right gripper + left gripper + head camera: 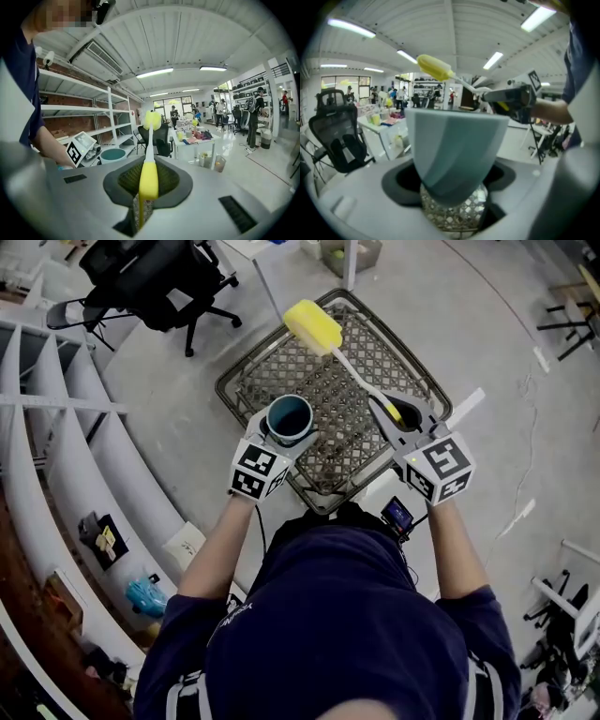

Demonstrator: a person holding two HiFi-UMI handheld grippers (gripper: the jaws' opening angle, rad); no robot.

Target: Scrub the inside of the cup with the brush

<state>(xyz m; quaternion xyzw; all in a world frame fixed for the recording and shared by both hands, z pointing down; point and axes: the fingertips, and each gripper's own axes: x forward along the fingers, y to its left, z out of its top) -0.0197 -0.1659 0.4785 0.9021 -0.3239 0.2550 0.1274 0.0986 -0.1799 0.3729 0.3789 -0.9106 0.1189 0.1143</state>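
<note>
A teal cup [289, 420] stands upright in my left gripper [281, 437], whose jaws clasp its tapered body [452, 154] wide apart; the mouth faces up. A brush with a yellow sponge head [313, 326] and a white stem is held by its yellow handle [148, 177] in my right gripper [405, 420]. The sponge head [434, 68] hangs above and to the right of the cup, clear of its rim. From the right gripper view the cup [113, 154] shows at left, lower than the sponge head [152, 120].
Below both grippers lies a wire mesh basket [370, 352] on the grey floor. A black office chair [150, 277] stands at the back left, white curved shelving [56, 427] runs along the left, and a white post [349, 263] rises behind the basket.
</note>
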